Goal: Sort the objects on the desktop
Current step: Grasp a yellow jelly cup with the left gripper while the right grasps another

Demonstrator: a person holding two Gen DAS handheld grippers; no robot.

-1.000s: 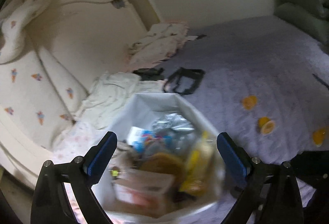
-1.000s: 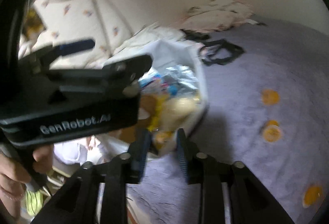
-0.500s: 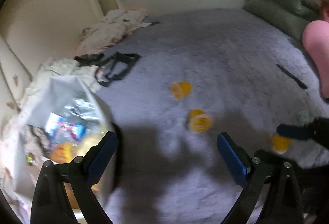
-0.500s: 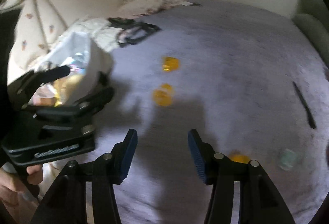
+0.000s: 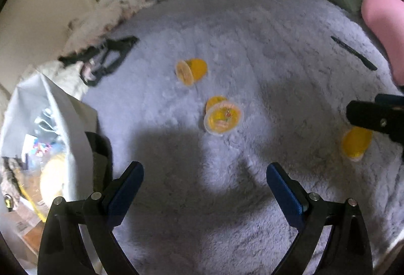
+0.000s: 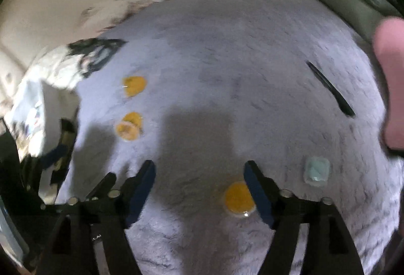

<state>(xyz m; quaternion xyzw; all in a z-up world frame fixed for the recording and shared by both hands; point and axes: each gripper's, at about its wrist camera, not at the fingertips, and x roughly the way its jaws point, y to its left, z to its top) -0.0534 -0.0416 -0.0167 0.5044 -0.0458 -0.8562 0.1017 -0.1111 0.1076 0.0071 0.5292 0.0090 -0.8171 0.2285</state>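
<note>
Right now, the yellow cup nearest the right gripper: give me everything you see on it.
The yellow cup is a small clear plastic tub with yellow filling, lying on the fluffy grey blanket, its round face towards the camera. It sits just inside the right gripper's right finger, which overlaps its edge; contact unclear. The jaws, just opening, are not pressing on it. Label unreadable through blur.

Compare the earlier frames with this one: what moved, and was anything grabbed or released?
Both grippers swung away from the white bag toward the loose items on the grey blanket. The right gripper has just been opening its jaws and now hangs over the nearest yellow cup, nothing pinched. The left gripper stayed open and empty. The other two cups, the black comb and the blanket lie unchanged.
</note>
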